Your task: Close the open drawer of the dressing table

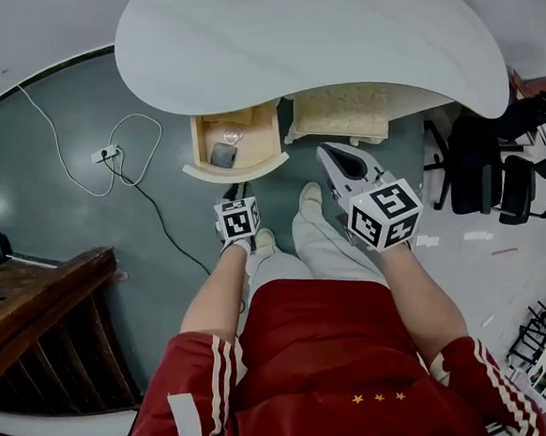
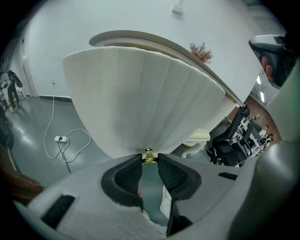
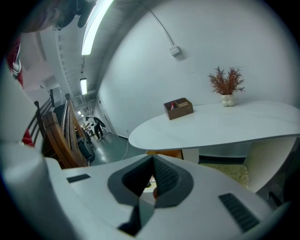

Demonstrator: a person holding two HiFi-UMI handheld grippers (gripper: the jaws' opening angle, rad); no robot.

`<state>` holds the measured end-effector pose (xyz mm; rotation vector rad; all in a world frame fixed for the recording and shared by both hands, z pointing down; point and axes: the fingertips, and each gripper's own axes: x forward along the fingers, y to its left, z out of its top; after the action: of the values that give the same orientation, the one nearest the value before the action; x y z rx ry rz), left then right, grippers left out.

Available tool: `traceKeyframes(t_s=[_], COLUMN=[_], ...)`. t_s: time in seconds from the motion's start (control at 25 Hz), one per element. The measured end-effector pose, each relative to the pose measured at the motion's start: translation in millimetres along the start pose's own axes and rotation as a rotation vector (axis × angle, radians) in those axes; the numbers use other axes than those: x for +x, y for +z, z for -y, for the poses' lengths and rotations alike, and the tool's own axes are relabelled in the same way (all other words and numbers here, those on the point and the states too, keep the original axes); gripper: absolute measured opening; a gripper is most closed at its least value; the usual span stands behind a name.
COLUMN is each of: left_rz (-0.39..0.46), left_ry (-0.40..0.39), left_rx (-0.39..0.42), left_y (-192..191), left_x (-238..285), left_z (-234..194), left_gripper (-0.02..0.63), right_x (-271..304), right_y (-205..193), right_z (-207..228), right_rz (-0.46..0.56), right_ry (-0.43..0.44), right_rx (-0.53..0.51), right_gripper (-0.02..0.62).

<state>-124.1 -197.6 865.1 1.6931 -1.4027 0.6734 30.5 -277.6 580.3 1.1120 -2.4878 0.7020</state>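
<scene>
The dressing table (image 1: 334, 38) has a white curved top. Under it a wooden drawer (image 1: 248, 134) stands pulled out, with a grey roll (image 1: 223, 154) inside. In the left gripper view the drawer's ribbed white front (image 2: 140, 93) fills the picture and its gold knob (image 2: 149, 155) sits between my jaw tips. My left gripper (image 2: 150, 160) is shut on that knob; in the head view the left gripper (image 1: 237, 189) meets the drawer front. My right gripper (image 1: 336, 157) hangs to the right of the drawer, apart from it. In its own view the right gripper (image 3: 153, 161) is shut and holds nothing.
A cream upholstered stool (image 1: 340, 113) sits under the table, right of the drawer. A power strip with cable (image 1: 106, 153) lies on the floor at left. Dark wooden furniture (image 1: 35, 306) stands at lower left, black chairs (image 1: 495, 167) at right. A brown box (image 3: 178, 108) and a dried plant (image 3: 227, 84) stand on the tabletop.
</scene>
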Motion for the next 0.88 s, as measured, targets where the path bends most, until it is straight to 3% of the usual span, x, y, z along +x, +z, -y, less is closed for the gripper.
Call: traceKeyframes(t_s=[0.24, 0.88], left_rz=[0.012, 0.085], left_ry=[0.021, 0.057], left_rx=[0.049, 0.066], left_y=[19.9, 73.0], left_x=[10.6, 38.2], left_z=[-2.1, -10.7], left_gripper=[0.100, 0.100], right_x=[-2.5, 1.7], right_y=[-4.4, -13.7], right_z=[15.2, 43.9], right_rz=[-0.011, -0.027], right_ry=[-0.022, -0.059], right_rx=[0.015, 0.021], right_gripper=[0.005, 0.005])
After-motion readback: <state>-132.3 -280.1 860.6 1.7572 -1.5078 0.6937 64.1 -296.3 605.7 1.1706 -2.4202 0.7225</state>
